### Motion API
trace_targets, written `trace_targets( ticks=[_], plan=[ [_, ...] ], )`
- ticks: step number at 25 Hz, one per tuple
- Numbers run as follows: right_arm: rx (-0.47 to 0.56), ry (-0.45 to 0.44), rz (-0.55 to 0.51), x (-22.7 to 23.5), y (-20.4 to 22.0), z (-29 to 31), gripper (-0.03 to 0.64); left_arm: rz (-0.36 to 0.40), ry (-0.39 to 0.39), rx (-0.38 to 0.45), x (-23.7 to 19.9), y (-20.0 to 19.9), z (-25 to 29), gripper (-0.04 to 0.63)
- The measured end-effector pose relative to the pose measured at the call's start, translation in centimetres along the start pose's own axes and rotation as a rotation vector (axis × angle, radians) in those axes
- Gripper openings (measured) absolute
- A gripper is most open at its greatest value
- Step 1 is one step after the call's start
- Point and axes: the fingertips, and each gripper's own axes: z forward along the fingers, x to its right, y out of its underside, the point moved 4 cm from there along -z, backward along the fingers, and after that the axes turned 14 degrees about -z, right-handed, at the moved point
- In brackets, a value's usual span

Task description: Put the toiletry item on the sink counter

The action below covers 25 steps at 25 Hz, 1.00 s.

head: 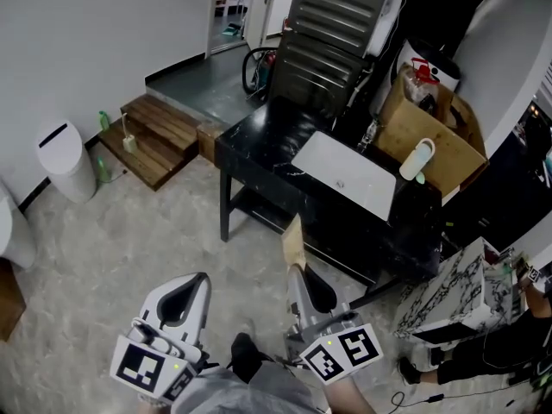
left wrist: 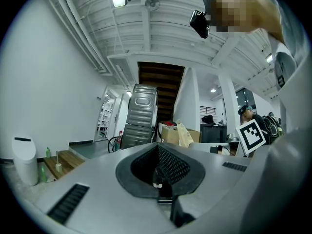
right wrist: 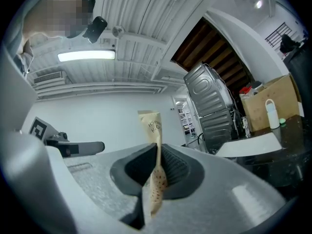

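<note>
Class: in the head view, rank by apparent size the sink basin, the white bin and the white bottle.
1. sink basin, narrowly
2. white bin, close to the basin in apparent size
3. white bottle, clearly smallest

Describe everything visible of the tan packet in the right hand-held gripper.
The packet is a flat, tan, paper-like sachet with dark print near its top and reddish dots lower down. It stands upright, its lower half pinched between the jaws of the right hand-held gripper, its top sticking out beyond them. Only the jaws touch it; it is not yet on the black counter.
</note>
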Motion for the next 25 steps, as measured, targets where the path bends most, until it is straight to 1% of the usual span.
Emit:
trace_targets(
  ticks=[9, 17, 22, 25],
  plan=[
    [0.022, -0.027, -0.008, 5.6, -0.8, 6.4, 0.026, 0.020, -0.008, 0.019, -1.6, -2.0, 7.6, 0.004],
    [0.037, -0.063, -0.017, 9.6, -0.8, 12.0, 0.026, 0.027, -0.041, 0.031, -3.6, -2.8, 13.3, 0.005],
    [0.042, -0.070, -0.022, 11.6, -0.4, 14.1, 0.026, 0.021, -0.029, 0.053, -4.3, -2.9, 16.3, 0.005],
    [0.043, -0.063, -0.024, 12.9, -0.2, 14.7, 0.027, 0.021, -0.033, 0.045, -4.6, -2.8, 18.0, 0.005]
  ],
)
